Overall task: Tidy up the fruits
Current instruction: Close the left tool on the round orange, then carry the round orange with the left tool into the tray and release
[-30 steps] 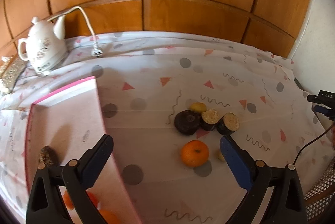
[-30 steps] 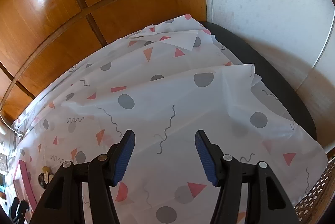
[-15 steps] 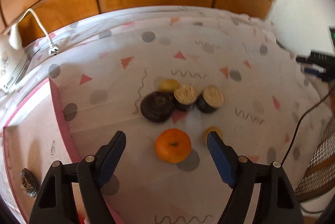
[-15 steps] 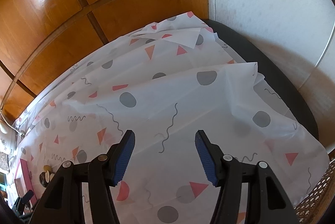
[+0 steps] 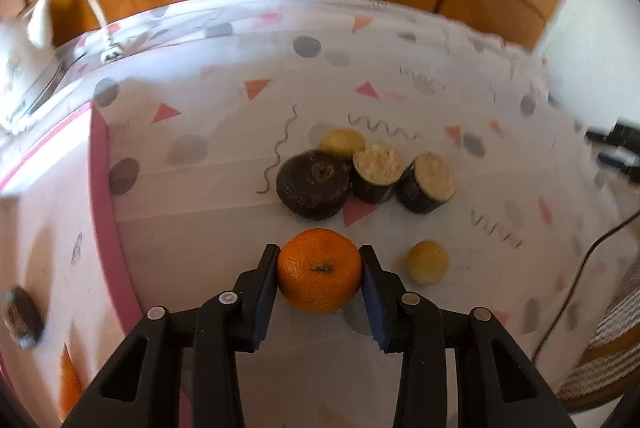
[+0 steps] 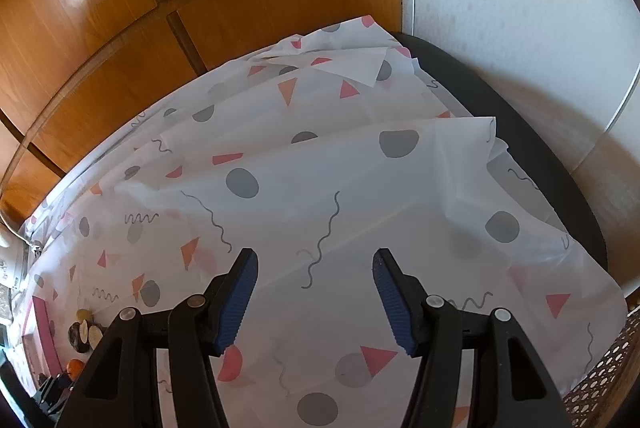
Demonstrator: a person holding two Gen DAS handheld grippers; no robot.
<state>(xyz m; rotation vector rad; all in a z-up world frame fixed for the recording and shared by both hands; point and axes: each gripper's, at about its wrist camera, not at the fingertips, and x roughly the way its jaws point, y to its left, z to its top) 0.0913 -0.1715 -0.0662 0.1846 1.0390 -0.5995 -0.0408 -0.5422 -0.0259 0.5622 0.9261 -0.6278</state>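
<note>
While its stem end faces up toward the camera, the orange (image 5: 319,270) sits on the tablecloth (image 5: 400,75) near the front edge of the table, round with no clear long axis. Left gripper (image 5: 319,270) has just been closing; its blue pads touch the orange on both sides, so it has hold of the fruit, which still looks to rest on the cloth. Jaws stand narrow, only as wide as the orange.

Just behind the orange, toward the back edge: a dark round fruit (image 5: 312,183) with stem scar up, then two dark cut pieces (image 5: 378,171) (image 5: 428,183) with pale cut faces tilted up and right, touching each other in a row. A small yellow fruit (image 5: 343,143) lies behind the dark one, touching it. Another small yellow fruit (image 5: 427,262) is just right of the orange, apart from the gripper finger. Nothing sits between the jaws except the orange.

Left side of the table: a pink-rimmed box (image 5: 104,211), with a dark fruit (image 5: 22,316) and something orange (image 5: 70,384) inside, blurred. White kettle (image 5: 24,59) and its cord (image 5: 94,7) at the back-left corner. Black cable (image 5: 592,260) at the right edge.

Right gripper (image 6: 314,286) hovers over bare tablecloth near the right end, jaws about half open, holding nothing. Wood panels (image 6: 120,27) behind.
</note>
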